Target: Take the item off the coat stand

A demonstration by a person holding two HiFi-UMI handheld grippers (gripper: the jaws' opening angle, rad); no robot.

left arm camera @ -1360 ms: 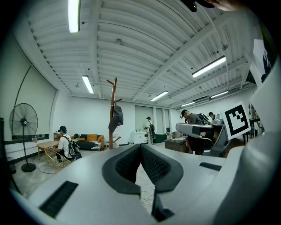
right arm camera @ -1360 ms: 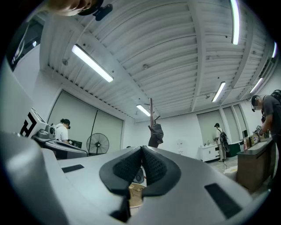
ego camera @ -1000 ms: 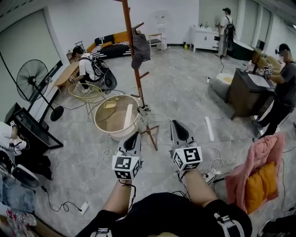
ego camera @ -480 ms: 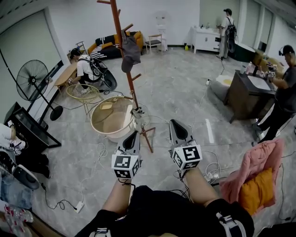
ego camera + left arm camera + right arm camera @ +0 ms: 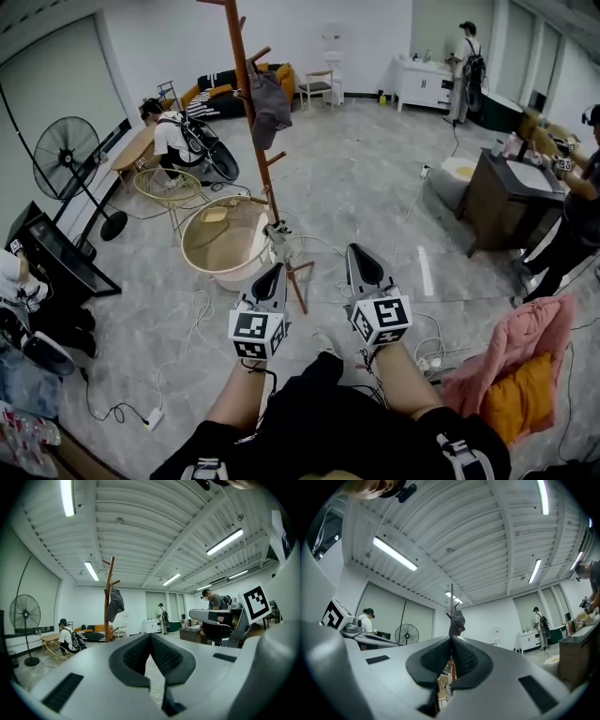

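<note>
A tall brown wooden coat stand [image 5: 246,103] rises from the grey floor ahead of me. A dark grey cap [image 5: 268,106] hangs from one of its pegs; it also shows as the cap [image 5: 114,605] in the left gripper view and the cap [image 5: 456,622] in the right gripper view. My left gripper [image 5: 273,274] and right gripper [image 5: 355,254] are held low, side by side, well short of the stand. Both have their jaws pressed together with nothing between them.
A round woven basket table [image 5: 229,244] stands beside the stand's base, with cables across the floor. A standing fan [image 5: 67,161] is at the left, a pink and orange bundle [image 5: 521,359] at the right, a dark desk [image 5: 500,192] beyond. Several people work around the room.
The view has shifted: the coat stand and cap now sit further left and more of the pole shows. Both grippers stay shut and roughly where they were.
</note>
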